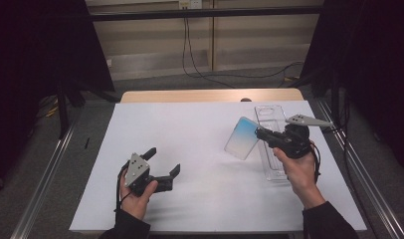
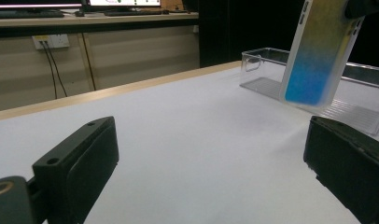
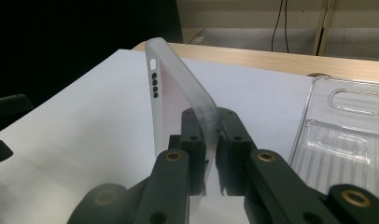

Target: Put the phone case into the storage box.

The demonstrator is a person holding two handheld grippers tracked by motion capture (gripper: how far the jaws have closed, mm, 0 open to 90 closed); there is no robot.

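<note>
A dim room with black curtains at both sides and a pale wall with hanging cables lies behind the table [image 1: 210, 95], whose wooden top is covered by a white sheet [image 1: 190, 149]. The landmark is the clear plastic tray [image 1: 272, 144] lying flat near the sheet's right edge.

The right gripper [image 1: 262, 133] hovers over the tray, its jaws pinched tight on one edge of the phone case [image 1: 241, 138], which hangs in the air just left of the tray, tilted, clear of the sheet. In the right gripper view the case [image 3: 178, 88] stands edge-on between the pads. The left gripper [image 1: 162, 162] sits well left of the tray and nearer the person, jaws spread wide and empty.

The case looks light, thin and frosted, fading to blue at one end. I judge it bendy rather than stiff, and smooth enough to slip or twist in a one-edge pinch. A hold across the opposite long rim, away from the button cut-outs, would steady it best. It seems unlikely to break, though hard squeezing could buckle it.
</note>
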